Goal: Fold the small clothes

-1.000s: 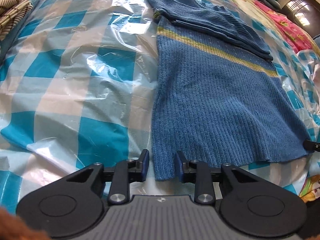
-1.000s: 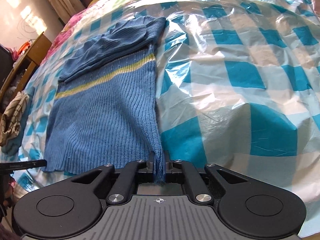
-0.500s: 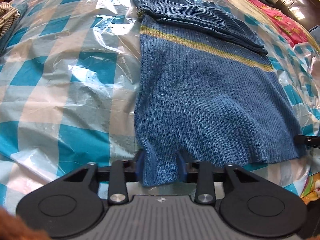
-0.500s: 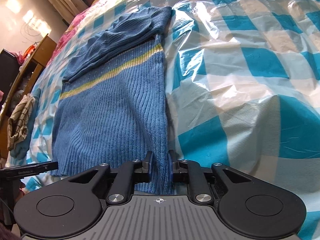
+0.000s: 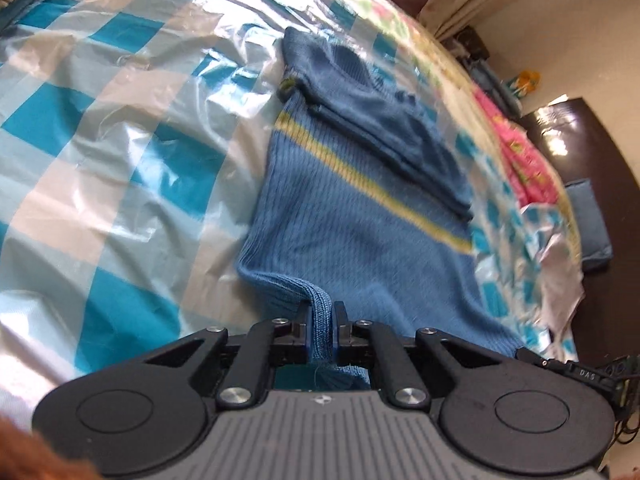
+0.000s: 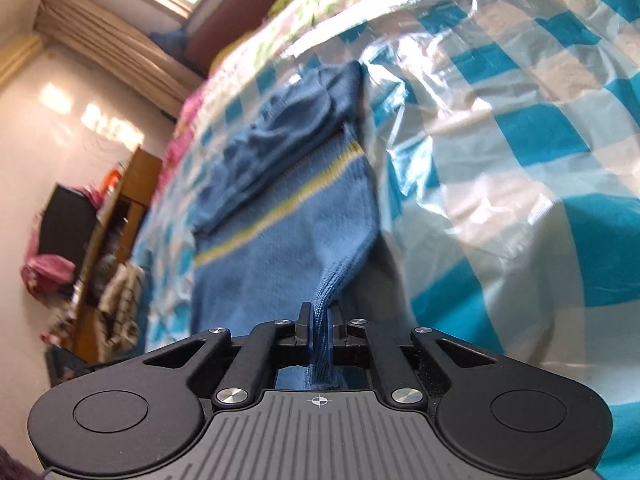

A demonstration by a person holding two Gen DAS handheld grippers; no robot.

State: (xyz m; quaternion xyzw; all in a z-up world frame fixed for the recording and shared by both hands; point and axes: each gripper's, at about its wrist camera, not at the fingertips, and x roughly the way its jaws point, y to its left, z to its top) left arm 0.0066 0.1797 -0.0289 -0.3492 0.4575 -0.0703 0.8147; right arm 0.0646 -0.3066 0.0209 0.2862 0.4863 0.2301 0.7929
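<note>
A: What do you hold?

B: Your left gripper (image 5: 321,322) is clamped on the ribbed hem of the blue sweater (image 5: 360,216); your right gripper (image 6: 319,328) pinches the hem's other corner.

A: How will it handle?

B: Soft, limp, rather light, probably stretchy. Grip the thick hem corners, as now.

A: Beyond the hem?

B: A yellow stripe (image 5: 372,184), then folded sleeves (image 5: 380,120). The sweater lies on the bed's glossy, crinkled plastic sheet (image 5: 120,152), blue-and-white checked.

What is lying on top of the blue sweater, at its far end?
The blue sweater's own folded sleeves lie across its far end, above the yellow stripe. The part beneath them is covered.
</note>
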